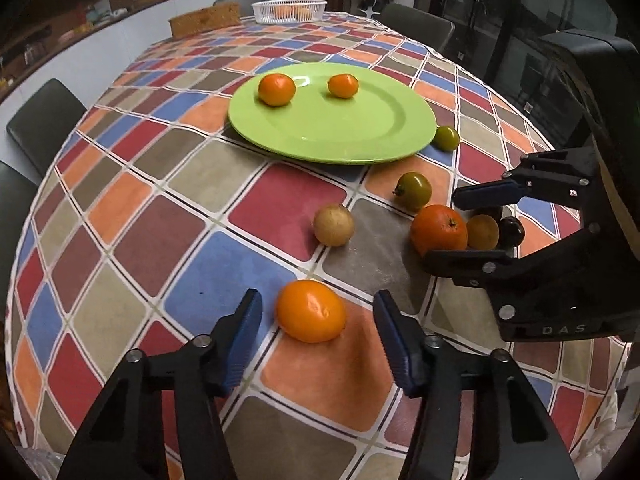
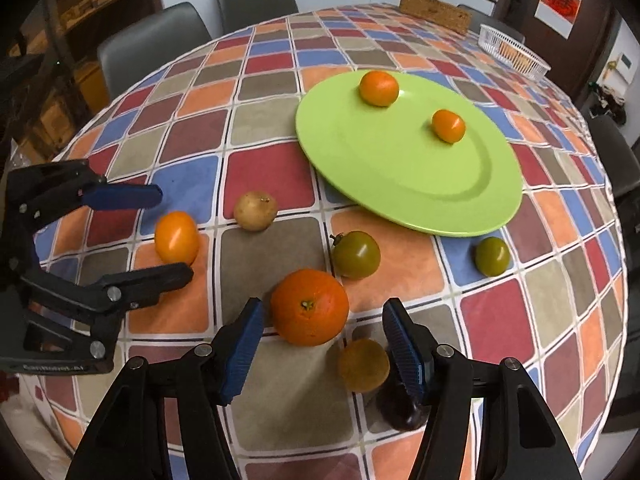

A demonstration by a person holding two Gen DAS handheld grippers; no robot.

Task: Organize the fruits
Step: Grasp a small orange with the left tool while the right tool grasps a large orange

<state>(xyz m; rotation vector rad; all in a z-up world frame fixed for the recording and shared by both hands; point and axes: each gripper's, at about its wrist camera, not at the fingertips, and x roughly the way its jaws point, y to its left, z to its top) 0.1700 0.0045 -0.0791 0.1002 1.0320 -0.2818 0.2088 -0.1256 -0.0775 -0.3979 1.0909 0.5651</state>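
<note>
**Fruit framed by both sets of jaws**

My yellow-orange fruit (image 1: pixel 311 311) lies on the tablecloth (image 1: pixel 160 216) between my left gripper (image 1: pixel 318 344)'s spread, untouching jaws. The big orange (image 2: pixel 309 306) sits likewise inside my right gripper (image 2: pixel 323 350). Beyond, the green plate (image 1: pixel 360 128) holds two.

"DAS" on right claw (image 1: pixel 466 232)

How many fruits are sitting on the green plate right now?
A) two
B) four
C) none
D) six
A: the green plate holds just two orange fruits, a larger one and a smaller one; the rest lie on the tablecloth.
</note>
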